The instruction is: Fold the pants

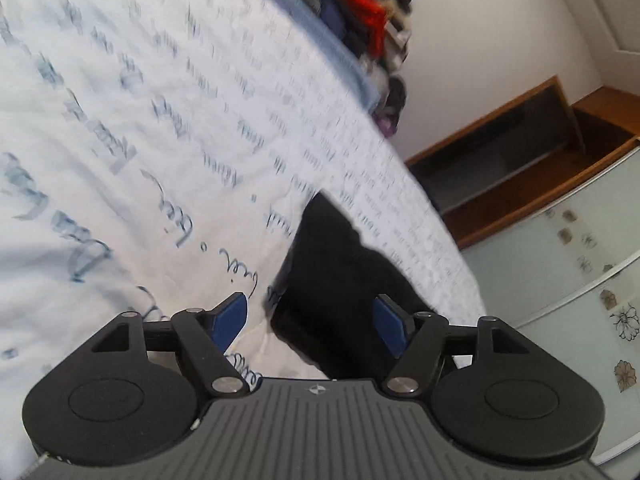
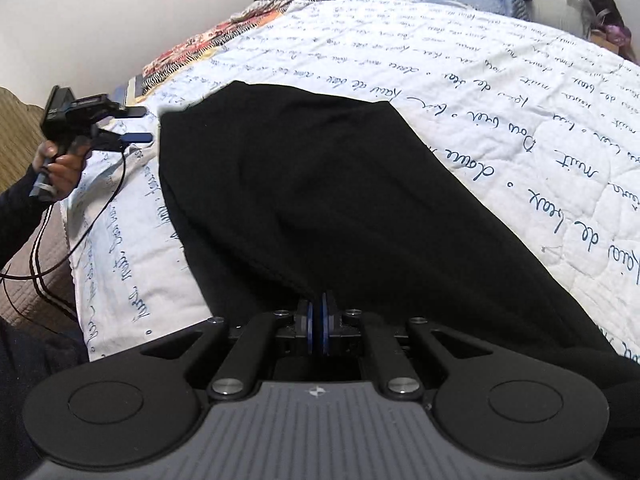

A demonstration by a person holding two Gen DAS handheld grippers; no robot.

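Black pants (image 2: 320, 184) lie spread on a white quilt with blue script (image 2: 500, 92). My right gripper (image 2: 319, 304) is shut on the near edge of the pants. My left gripper (image 1: 310, 312) is open and empty, with one end of the pants (image 1: 340, 276) lying between and beyond its blue pads (image 1: 228, 320). In the right wrist view the left gripper (image 2: 138, 124) hovers open just left of the pants' far left corner, held in a hand.
A pile of clothes (image 1: 368, 20) stands past the bed's far edge. A wooden shelf unit (image 1: 520, 152) and a flowered sliding door (image 1: 580, 280) are on the right. A patterned cloth (image 2: 208, 48) lies at the bed's far left. A brown cover (image 2: 24, 240) lies left.
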